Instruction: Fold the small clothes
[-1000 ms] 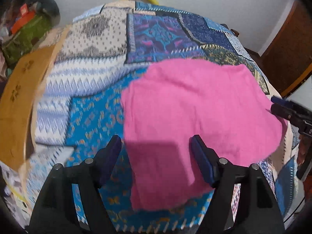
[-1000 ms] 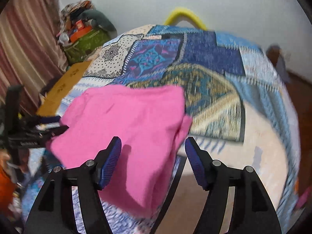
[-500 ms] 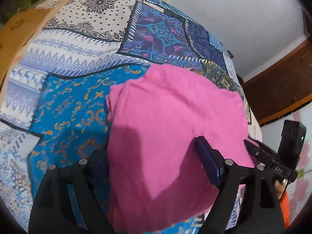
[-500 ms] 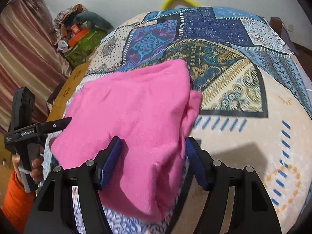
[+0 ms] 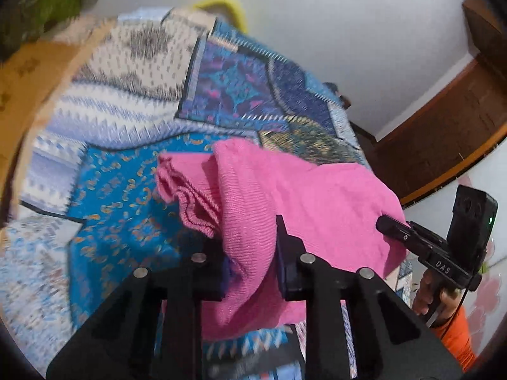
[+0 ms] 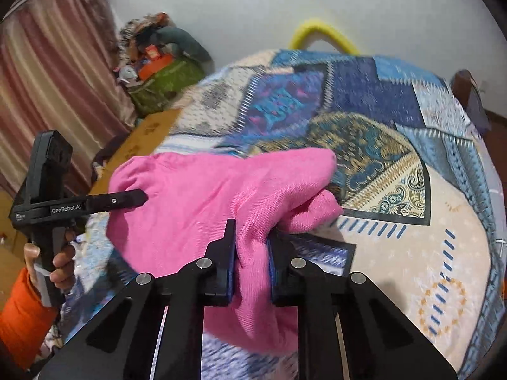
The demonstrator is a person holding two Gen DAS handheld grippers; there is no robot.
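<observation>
I have both claws clamped on the pink knit top point(image 5: 317, 196), left claw point(image 5: 250, 262) and right claw point(image 6: 250, 259), lifting it over the bed point(image 6: 412, 237). It looks soft, light and floppy; corners seem the best grips.

You had a patchwork bedspread point(image 6: 396, 171) covering the bed, a yellow curved tube point(image 6: 320, 33) at its far end against the white wall point(image 6: 240, 6), pink curtains point(image 6: 47, 72) left, and a green bag point(image 6: 164, 84) heaped with clutter.
</observation>
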